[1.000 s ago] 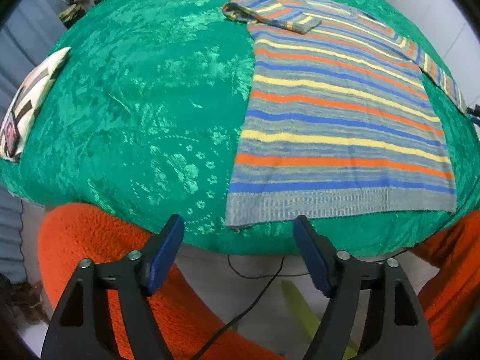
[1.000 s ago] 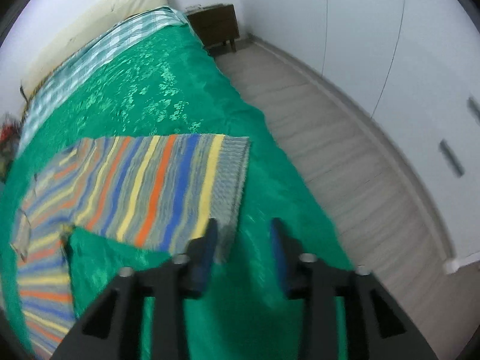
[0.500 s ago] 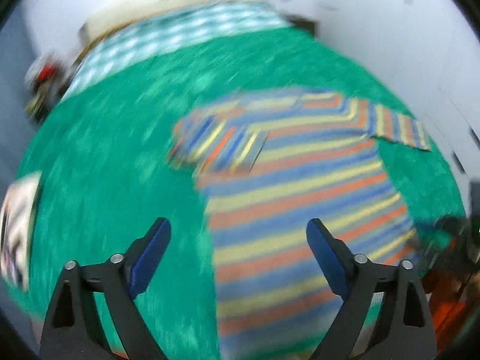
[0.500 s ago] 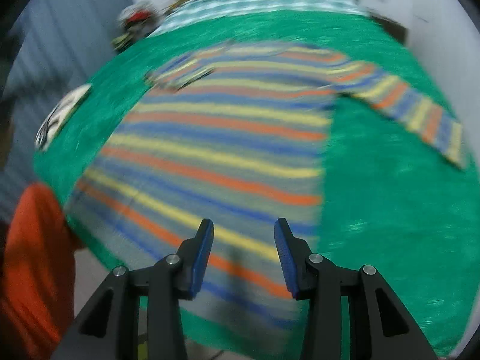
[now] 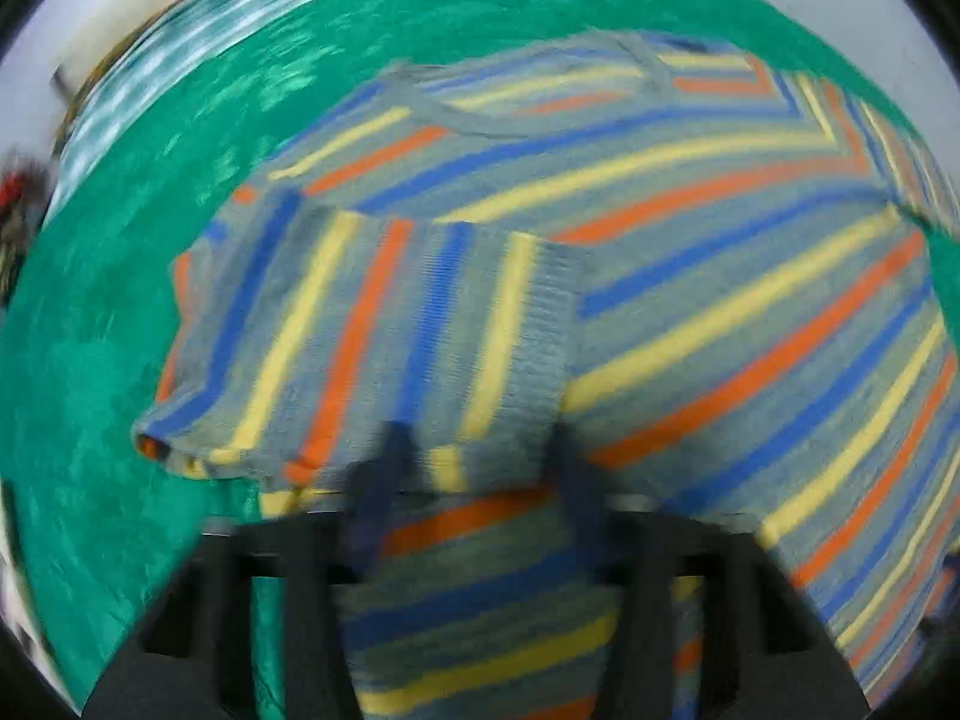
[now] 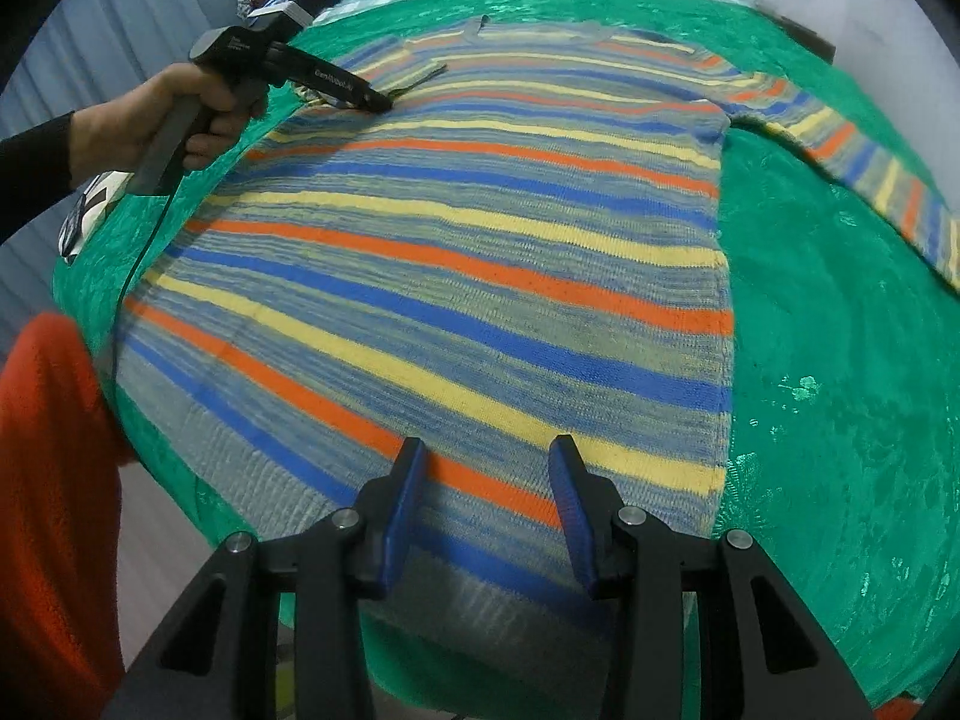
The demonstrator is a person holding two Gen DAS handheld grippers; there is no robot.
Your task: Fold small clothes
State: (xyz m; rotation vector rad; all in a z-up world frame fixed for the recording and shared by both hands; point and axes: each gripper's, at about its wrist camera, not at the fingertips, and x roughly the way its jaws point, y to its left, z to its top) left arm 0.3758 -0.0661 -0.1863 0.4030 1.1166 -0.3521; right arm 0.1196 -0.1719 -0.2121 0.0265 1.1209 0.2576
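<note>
One grey knit sweater with blue, yellow and orange stripes [image 6: 480,252] lies flat on the green patterned bedspread [image 6: 840,360], with its hem at the bedspread's near edge and its neckline toward the far end. One sleeve [image 5: 372,348] is already folded across the chest. The other sleeve [image 6: 864,168] stretches out over the bedspread's right side.

Your left gripper [image 6: 379,101], held in your hand [image 6: 150,120], sits at the folded sleeve. Its jaws have just been closing and read as clenched. The sleeve's edge lies between them in the smeared wrist view, but you cannot tell whether the knit is truly pinched. Your right gripper [image 6: 486,504] hangs released above the hem at the bedspread's near edge, with nothing pressed between its pads.

Watch the pull, judging from this layout. A thin pinch on loose knit may slip free. A sideways tug could drag the body and bunch it. The hem is so close to the edge that the whole sweater could slide off the bedspread.
</note>
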